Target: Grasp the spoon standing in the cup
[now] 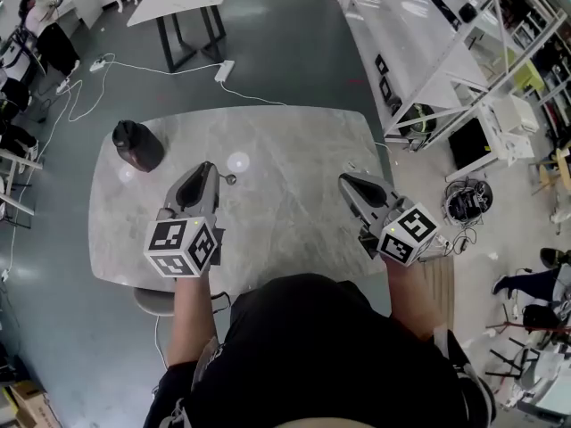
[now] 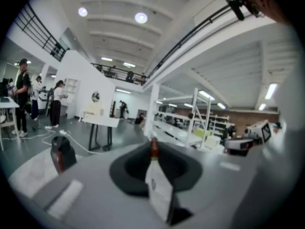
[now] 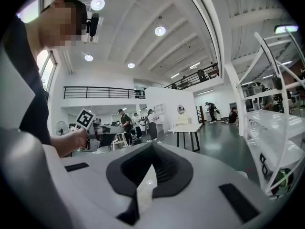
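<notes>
The desk (image 1: 294,203) has a grey, marble-veined top, smooth and softly glossy, with pale light spots mirrored in it. The left tool (image 1: 210,169) and the right tool (image 1: 346,182) have matt grey plastic shells. Round their jaws sits a black, ribbed, rubbery-looking lining, and the pads are smooth and white. Their marker cubes (image 1: 183,246) carry flat, matt black-and-white print. The spoon (image 1: 229,179), nipped at the left tool's tips, seems dull grey metal from above. The cup (image 1: 137,144) is dark with a faint sheen; its material cannot be told. The floor (image 1: 294,52) is dark green-grey and polished. The shelving (image 1: 464,52) looks like white-painted metal. The person's top (image 1: 330,355) is black matt cloth.
</notes>
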Motion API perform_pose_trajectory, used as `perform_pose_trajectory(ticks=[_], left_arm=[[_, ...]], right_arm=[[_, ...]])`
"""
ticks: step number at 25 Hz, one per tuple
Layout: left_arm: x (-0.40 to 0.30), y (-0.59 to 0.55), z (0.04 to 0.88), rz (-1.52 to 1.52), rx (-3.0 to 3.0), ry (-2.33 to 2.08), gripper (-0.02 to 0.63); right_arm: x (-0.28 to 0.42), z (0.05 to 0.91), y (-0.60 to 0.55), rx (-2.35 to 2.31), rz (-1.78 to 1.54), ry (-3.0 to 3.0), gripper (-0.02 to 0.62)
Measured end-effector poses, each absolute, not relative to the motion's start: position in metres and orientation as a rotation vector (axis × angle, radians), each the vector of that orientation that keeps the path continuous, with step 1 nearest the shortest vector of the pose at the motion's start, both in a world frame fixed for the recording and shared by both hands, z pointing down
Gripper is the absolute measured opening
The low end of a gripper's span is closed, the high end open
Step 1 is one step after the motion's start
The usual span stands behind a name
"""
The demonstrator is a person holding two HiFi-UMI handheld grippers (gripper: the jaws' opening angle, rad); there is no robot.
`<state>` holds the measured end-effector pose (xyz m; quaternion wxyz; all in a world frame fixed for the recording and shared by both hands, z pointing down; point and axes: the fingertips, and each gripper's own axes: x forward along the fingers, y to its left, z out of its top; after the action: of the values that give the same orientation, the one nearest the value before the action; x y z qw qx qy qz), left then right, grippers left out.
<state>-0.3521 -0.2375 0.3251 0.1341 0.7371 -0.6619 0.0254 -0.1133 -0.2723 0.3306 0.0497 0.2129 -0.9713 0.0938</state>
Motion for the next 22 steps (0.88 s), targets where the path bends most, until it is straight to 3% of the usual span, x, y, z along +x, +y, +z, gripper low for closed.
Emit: perform_pose_trajectory(ticks=[22], left_arm=[[-0.35, -0.247, 0.312, 0.088, 2.12, -1.988, 0.051]], right_arm=[[-0.118, 0.334, -0.283, 0.603, 0.349, -3.012, -0.008]])
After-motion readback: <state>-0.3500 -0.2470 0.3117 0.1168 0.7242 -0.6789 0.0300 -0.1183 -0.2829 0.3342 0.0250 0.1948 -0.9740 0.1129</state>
